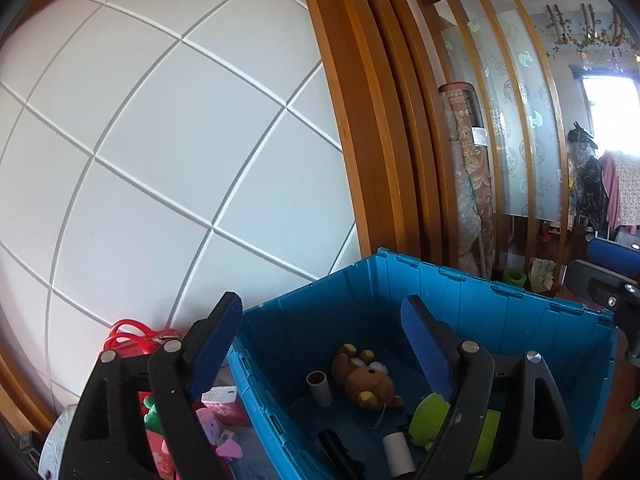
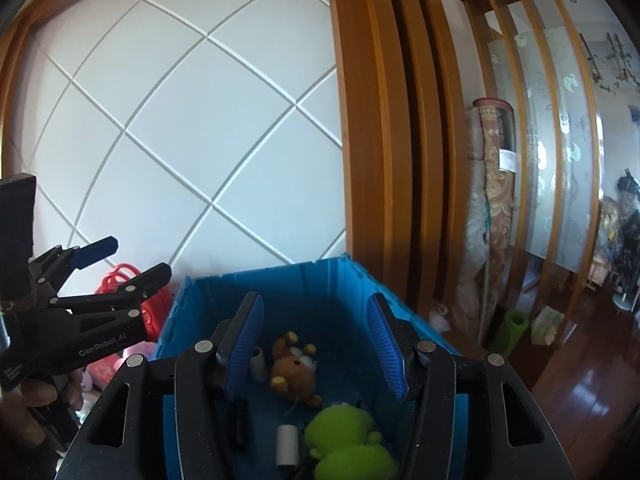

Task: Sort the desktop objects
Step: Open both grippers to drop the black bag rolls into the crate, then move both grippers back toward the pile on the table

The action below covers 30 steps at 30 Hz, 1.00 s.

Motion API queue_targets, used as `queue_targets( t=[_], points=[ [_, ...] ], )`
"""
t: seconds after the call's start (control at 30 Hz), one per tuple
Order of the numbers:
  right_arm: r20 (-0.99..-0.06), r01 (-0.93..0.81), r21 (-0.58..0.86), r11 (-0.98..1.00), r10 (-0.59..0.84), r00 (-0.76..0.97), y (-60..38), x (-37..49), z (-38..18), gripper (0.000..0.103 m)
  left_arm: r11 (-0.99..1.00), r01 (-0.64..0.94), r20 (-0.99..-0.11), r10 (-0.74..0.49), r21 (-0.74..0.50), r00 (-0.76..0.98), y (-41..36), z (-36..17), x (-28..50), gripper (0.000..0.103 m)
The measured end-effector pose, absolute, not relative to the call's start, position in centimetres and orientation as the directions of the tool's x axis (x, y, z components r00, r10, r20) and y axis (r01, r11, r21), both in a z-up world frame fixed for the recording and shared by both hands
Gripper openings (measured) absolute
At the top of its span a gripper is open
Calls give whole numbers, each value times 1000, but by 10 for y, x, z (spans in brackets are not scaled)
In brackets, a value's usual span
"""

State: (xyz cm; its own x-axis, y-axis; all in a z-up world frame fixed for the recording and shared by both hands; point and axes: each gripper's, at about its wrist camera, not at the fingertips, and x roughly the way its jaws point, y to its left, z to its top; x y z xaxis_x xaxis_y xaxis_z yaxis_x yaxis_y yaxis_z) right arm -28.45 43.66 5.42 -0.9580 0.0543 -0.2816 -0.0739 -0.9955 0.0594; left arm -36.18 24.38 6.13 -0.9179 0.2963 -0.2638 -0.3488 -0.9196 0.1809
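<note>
Your right gripper [image 2: 316, 350] hangs released over the blue crate [image 2: 280, 284], brown bear [image 2: 294, 372] lying between and below its jaws, green plush [image 2: 348, 440] nearer you. Your left gripper [image 1: 320, 354] is spread wide too, empty.

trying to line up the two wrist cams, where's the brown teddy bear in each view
Left wrist view: the brown teddy bear lies on the floor of the blue crate, just below centre, between the open left gripper fingers.
Right wrist view: the bear lies low and central in the crate, between the open right gripper fingers.
Shared landmark: the green plush toy beside it.
</note>
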Motion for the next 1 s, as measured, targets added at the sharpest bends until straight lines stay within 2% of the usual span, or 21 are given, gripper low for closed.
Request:
queue_targets(
  t=[0.4,0.6,0.73,1.0],
  points=[
    [-264,-65,61,-996,47,-963,400,-266,48,54,-933,-321,-251,277,160,-928,204,56,-340,82],
    [-274,-60,64,-996,40,-961,379,-258,43,58,-944,-292,-239,251,155,-938,180,50,-328,82],
    [-278,-53,67,-996,33,-960,356,-252,38,65,-952,-264,-234,225,155,-946,153,43,-317,82],
    [-291,11,55,-998,-27,-956,282,-244,32,66,-967,-179,-250,131,181,-960,71,24,-296,82]
  ],
)
